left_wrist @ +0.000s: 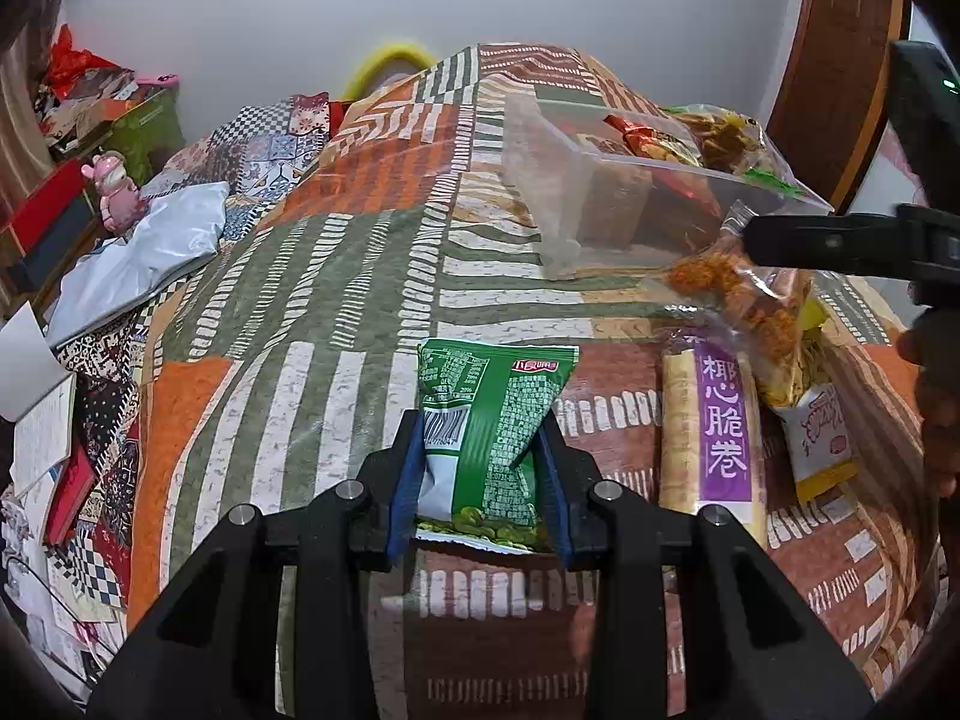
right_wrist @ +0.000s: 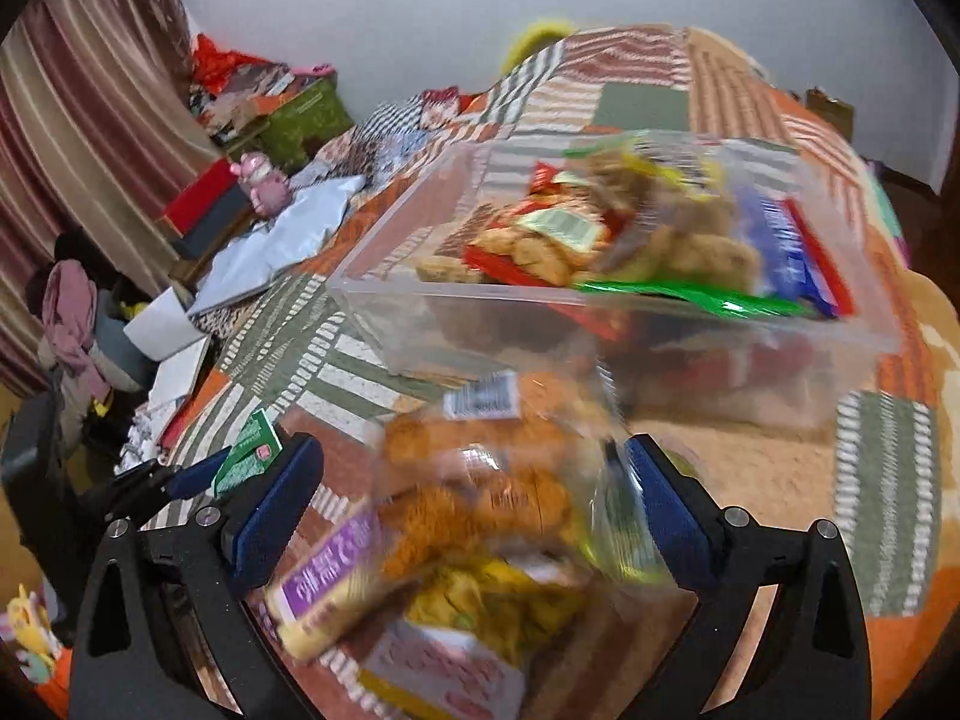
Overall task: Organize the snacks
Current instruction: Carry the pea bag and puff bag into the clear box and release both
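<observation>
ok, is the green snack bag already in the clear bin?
No, the green snack bag lies on the bedspread, pinched between the left gripper's fingers, well short of the clear bin.

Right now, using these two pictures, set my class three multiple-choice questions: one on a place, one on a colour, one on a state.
1. Where does the purple-labelled packet lie? A on the floor; B on the bedspread beside the green packet; C on a chair.
2. What colour is the packet in the left hand-held gripper? A red; B blue; C green.
3. How is the clear box? A lidded; B open-topped, holding snacks; C empty.
Key: B, it lies flat on the patterned cloth; C, a green wrapper sits between the pads; B, no lid shows and packets lie inside.
</observation>
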